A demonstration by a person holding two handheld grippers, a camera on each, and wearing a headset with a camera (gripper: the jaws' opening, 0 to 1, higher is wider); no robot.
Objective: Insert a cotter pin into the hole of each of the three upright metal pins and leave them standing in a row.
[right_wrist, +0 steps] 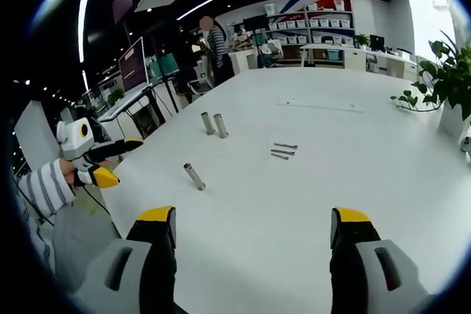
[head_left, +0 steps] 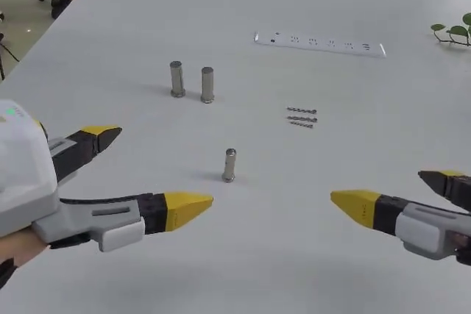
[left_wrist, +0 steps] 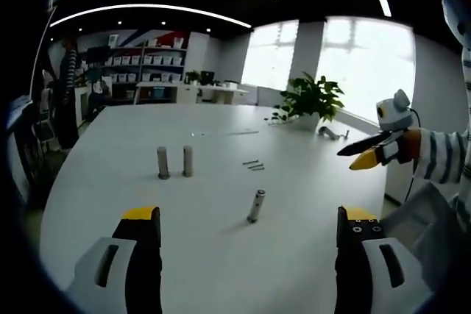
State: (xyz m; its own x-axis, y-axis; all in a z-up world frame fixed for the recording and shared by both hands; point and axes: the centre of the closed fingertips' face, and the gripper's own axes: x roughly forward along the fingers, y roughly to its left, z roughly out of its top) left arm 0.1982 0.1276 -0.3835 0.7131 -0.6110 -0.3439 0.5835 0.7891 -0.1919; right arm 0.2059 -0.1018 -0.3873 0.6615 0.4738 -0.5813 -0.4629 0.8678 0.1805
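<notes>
In the head view, your left hand-held gripper (head_left: 158, 167) and right hand-held gripper (head_left: 379, 186) hover wide open and empty over the counter (head_left: 243, 262). Two metal pins (head_left: 207, 84) stand upright side by side. The third pin (head_left: 229, 165) stands alone, nearer you. Three cotter pins (head_left: 302, 118) lie flat and parallel, their long axes running left-right. In the left gripper view, the third pin shows between your spread jaws. In the right gripper view, it sits left of centre.

Left gripper (head_left: 156, 168) and right gripper (head_left: 381, 186), both hand-held, with yellow-tipped jaws spread wide, holding nothing, tips angled inward toward each other.
</notes>
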